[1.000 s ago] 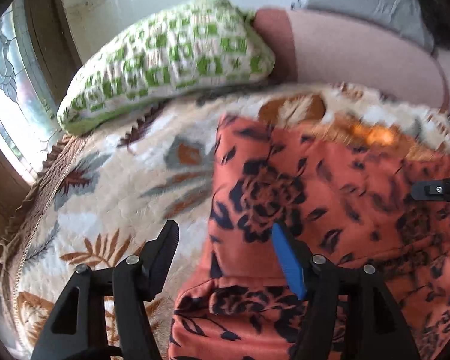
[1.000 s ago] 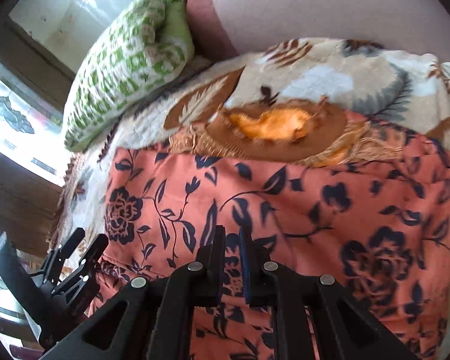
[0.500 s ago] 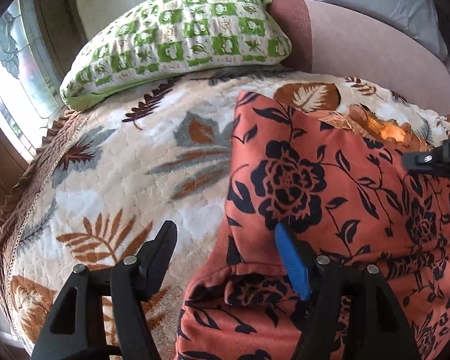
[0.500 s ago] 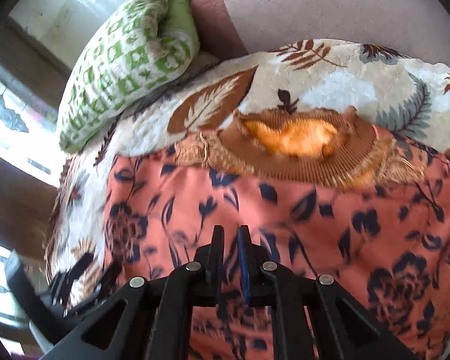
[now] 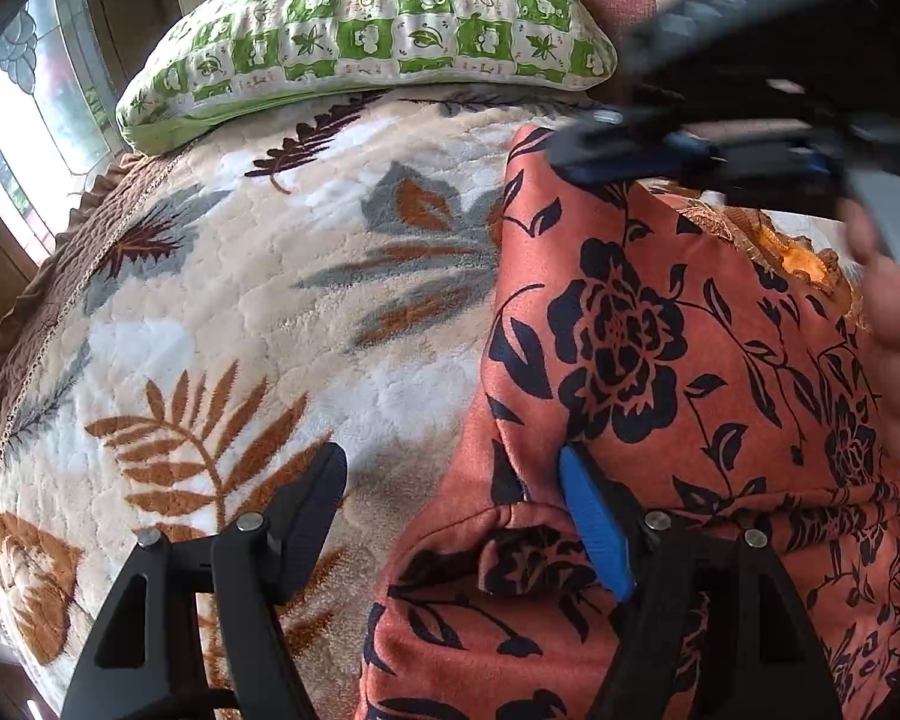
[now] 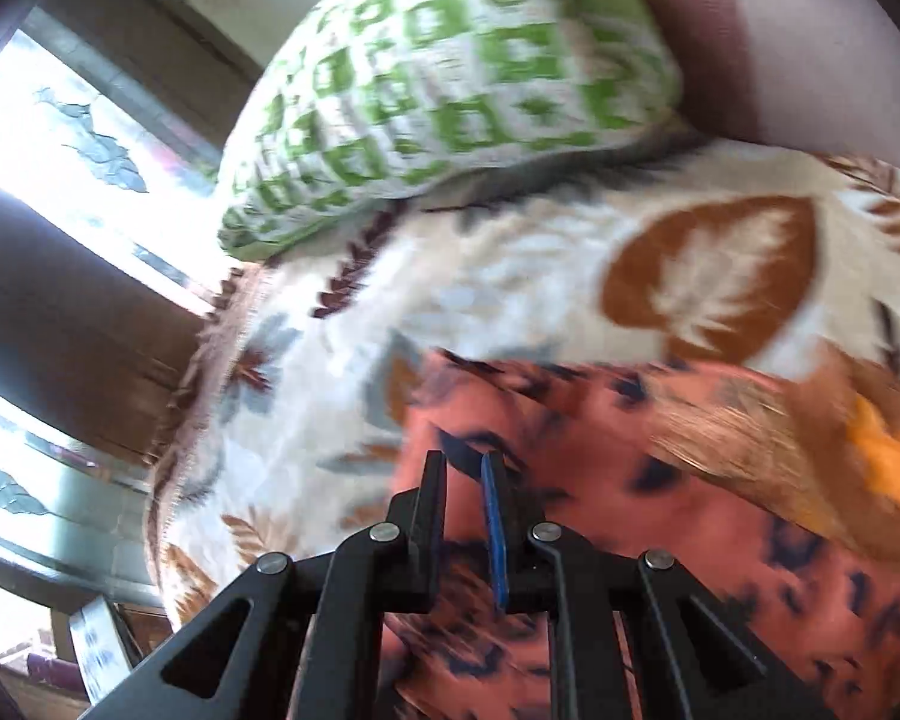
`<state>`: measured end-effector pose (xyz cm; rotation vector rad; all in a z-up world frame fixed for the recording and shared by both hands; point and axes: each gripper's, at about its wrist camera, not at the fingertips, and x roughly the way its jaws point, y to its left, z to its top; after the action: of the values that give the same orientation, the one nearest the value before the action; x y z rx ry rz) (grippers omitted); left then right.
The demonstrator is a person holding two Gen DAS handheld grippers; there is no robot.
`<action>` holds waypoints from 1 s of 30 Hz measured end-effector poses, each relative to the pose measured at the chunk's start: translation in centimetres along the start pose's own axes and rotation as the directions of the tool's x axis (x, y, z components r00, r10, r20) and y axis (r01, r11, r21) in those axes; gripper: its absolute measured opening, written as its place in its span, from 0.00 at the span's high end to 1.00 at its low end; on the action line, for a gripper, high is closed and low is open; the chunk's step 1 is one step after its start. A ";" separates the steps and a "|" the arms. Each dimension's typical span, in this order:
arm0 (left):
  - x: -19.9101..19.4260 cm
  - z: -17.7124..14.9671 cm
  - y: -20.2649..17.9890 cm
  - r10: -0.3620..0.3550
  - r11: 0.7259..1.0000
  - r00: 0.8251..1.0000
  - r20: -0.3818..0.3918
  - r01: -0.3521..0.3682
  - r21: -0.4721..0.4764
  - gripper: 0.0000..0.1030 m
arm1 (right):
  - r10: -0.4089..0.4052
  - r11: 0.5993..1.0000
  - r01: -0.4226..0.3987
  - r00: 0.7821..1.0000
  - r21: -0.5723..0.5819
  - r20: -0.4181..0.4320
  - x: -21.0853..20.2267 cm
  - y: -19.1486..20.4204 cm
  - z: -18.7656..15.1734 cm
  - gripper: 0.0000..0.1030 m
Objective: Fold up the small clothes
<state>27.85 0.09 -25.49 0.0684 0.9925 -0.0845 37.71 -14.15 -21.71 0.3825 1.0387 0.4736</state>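
Observation:
An orange garment with a black flower print [image 5: 660, 360] lies spread on a leaf-patterned blanket [image 5: 258, 312]; its brown knit collar [image 5: 780, 240] is at the far right. My left gripper [image 5: 450, 492] is open, low over the garment's left edge, with the blue-padded finger [image 5: 594, 528] against a fold. My right gripper [image 6: 465, 474] has its jaws nearly together over the garment's far left corner [image 6: 462, 414]; whether cloth is pinched is unclear. It also shows in the left wrist view [image 5: 576, 156] at that corner.
A green and white checked pillow [image 5: 378, 36] lies at the back of the blanket, against a pink sofa back [image 6: 780, 30]. A window [image 5: 36, 120] is to the left. The blanket's brown edge [image 5: 60, 240] drops off on the left.
My right gripper has swung left across the garment to its far left corner. The left gripper has stayed open at the near left edge, moving a little closer.

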 end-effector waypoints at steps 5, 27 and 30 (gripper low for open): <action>0.0 0.0 0.0 -0.010 1.000 1.000 -0.002 0.010 0.010 0.27 | -0.074 0.994 0.076 0.997 0.074 -0.028 3.8 -2.6 0.4 0.88; -0.4 -0.6 -1.3 0.089 0.995 0.995 0.044 -0.090 0.035 0.24 | -0.296 0.953 0.293 0.955 0.077 0.027 -11.7 -9.2 -14.0 0.87; -0.5 -0.6 -1.4 0.098 0.995 0.994 0.045 -0.099 0.032 0.23 | -0.361 0.931 0.354 0.930 0.091 0.070 -13.7 -9.8 -15.5 0.87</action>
<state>26.91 -1.24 -25.48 0.1460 0.9425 -0.0123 20.04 -28.59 -23.88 0.2702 1.0182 0.0880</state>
